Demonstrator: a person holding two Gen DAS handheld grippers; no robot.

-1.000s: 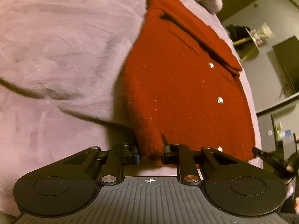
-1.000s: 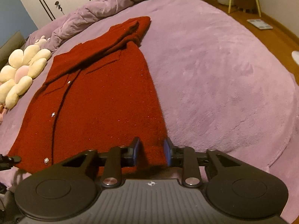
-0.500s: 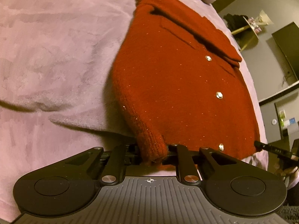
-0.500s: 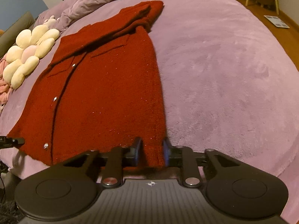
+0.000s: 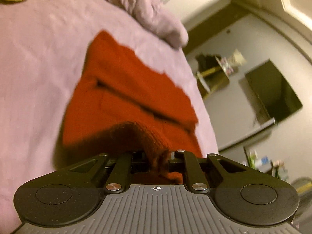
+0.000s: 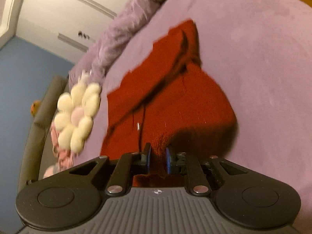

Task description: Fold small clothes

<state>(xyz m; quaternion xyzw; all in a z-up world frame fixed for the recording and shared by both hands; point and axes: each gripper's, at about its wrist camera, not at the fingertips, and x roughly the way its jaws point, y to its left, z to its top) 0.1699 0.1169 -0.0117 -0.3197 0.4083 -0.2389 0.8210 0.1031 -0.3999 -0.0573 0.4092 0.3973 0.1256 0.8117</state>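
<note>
Hem lifted since earlier; left gripper (image 5: 159, 159), right gripper (image 6: 157, 160) jaws clamp red cardigan (image 6: 171, 101).

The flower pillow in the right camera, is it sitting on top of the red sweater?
No, the flower pillow lies beside the red sweater on the purple blanket, with blanket showing between them.

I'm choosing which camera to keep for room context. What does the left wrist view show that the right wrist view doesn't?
Only the left wrist view shows a dark screen on the wall and a cluttered shelf. Only the right wrist view shows the flower cushion, the blue wall and white cupboard doors. Both show the red cardigan on the purple blanket, its hem pinched in that view's gripper.
</note>
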